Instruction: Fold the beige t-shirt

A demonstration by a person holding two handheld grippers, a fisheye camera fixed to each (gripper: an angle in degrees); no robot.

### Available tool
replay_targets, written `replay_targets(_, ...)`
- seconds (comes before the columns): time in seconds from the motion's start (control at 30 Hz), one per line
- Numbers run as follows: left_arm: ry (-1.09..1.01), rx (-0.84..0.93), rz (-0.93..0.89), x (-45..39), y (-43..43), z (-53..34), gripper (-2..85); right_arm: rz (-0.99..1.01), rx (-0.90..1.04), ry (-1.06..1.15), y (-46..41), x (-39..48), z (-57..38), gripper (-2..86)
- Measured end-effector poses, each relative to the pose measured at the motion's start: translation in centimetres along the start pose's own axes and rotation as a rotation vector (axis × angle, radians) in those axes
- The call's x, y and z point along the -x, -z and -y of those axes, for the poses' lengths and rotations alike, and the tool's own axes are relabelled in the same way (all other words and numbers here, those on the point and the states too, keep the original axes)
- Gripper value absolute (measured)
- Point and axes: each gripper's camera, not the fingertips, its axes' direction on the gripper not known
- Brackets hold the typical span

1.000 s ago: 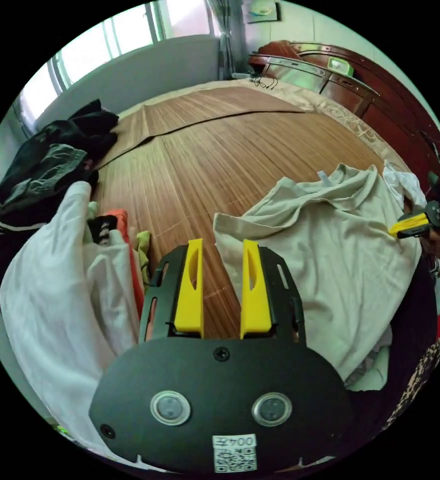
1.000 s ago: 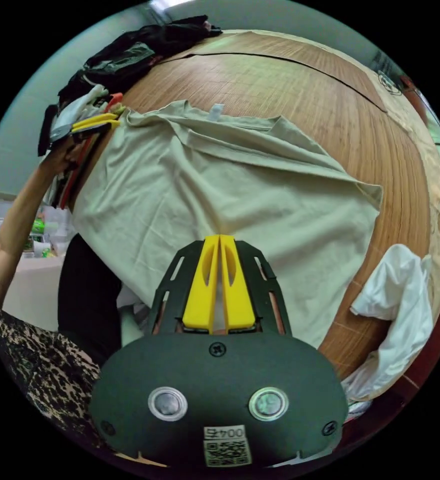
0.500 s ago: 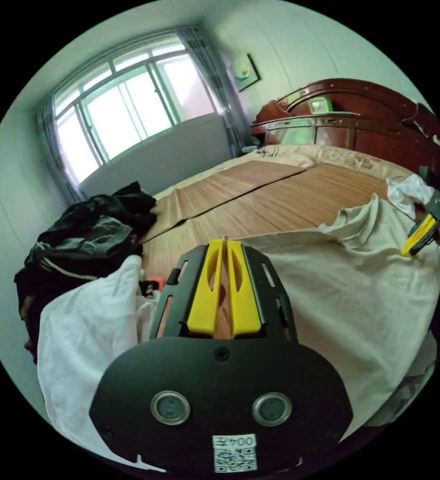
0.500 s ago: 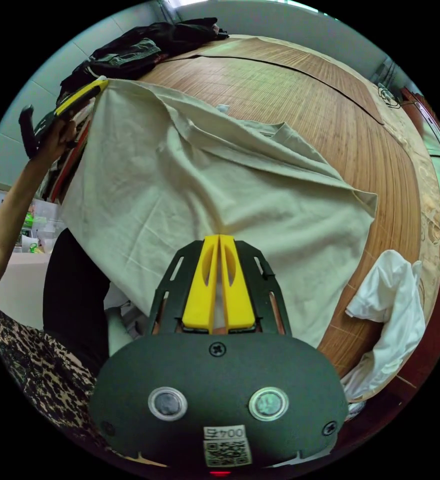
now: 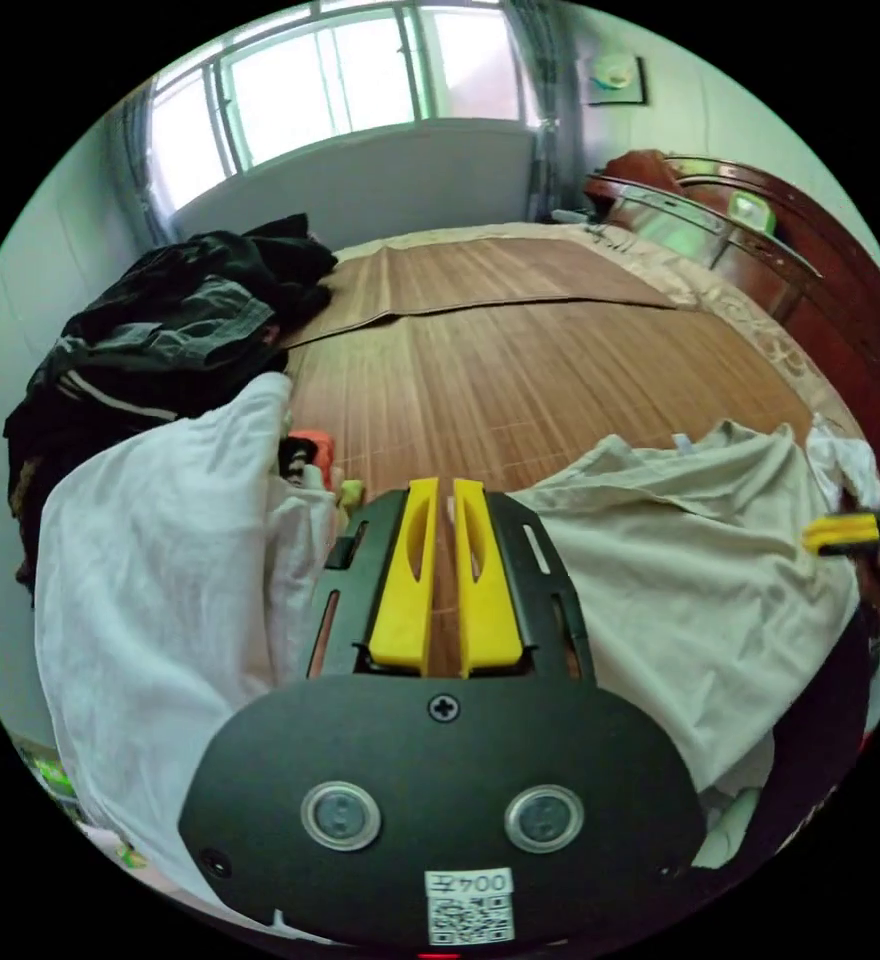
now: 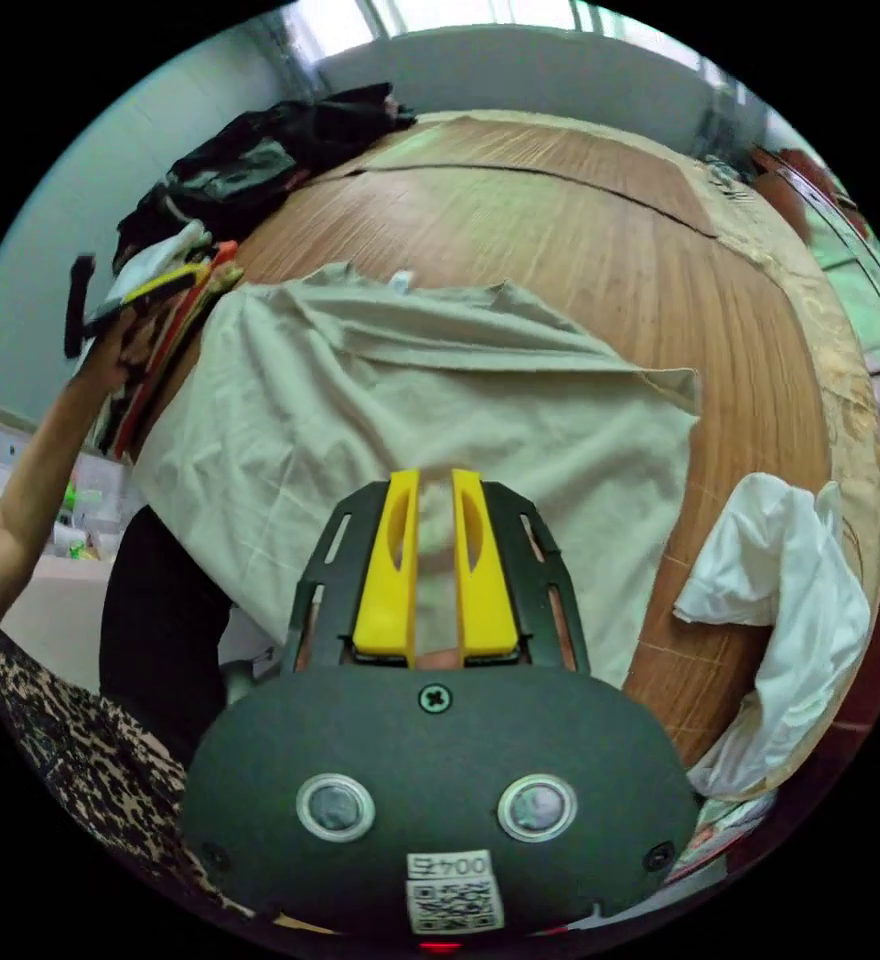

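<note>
1. Between the right gripper's [image 6: 435,560] jaws, which stand a little apart, lies beige cloth; whether they press it, I cannot tell.
2. Ahead of them the beige t-shirt [image 6: 440,400] spreads over the bed's bamboo mat [image 6: 560,230].
3. Nearly closed, the left gripper's [image 5: 442,570] jaws show only a sliver of gap; any grip cannot be told.
4. Beyond lies a dark clothes pile [image 5: 160,330].

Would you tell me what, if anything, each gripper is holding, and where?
The left gripper pinches a corner edge of the beige t-shirt. The right gripper has parted jaws over the shirt and grips nothing.
</note>
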Motion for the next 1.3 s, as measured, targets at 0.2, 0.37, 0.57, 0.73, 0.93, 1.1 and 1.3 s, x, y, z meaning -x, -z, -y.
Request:
replay_targets(0.2, -0.136, 0.028, 0.066, -6.5, 0.7, -8.4, 0.7, -0.157, -0.122, -0.123, 2.4, -8.1, 1.8, 8.2)
replay_targets(0.37, -0.3, 0.095, 0.249, -11.0, -2.8, -12.4, 0.4, -0.274, -0.051, 0.12, 1.8, -9.5, 6.4, 10.4)
replay_targets(0.57, -0.282, 0.109, 0.215, -10.6, -3.5, -12.5, 0.1, -0.415, 0.179, 0.558, -1.3, -6.0, 11.3, 10.3)
replay_targets(0.73, -0.214, 0.117, 0.099, -8.3, -3.6, -12.2, 0.2, -0.378, 0.303, 0.668, -3.9, -5.5, 14.0, 0.1)
replay_targets(0.93, -0.183, 0.119, 0.048, -7.1, -3.7, -12.2, 0.3, -0.222, 0.184, 0.448, -2.1, -9.8, 16.5, 1.6)
replay_targets(1.1, -0.156, 0.12, 0.005, -6.1, -3.8, -12.1, 0.4, -0.353, 0.241, 0.64, -2.6, -7.1, 15.5, 11.4)
replay_targets(1.3, -0.149, 0.121, -0.006, -5.9, -3.8, -11.9, 0.4, -0.452, 0.343, 0.803, -5.8, -5.2, 17.5, 8.1)
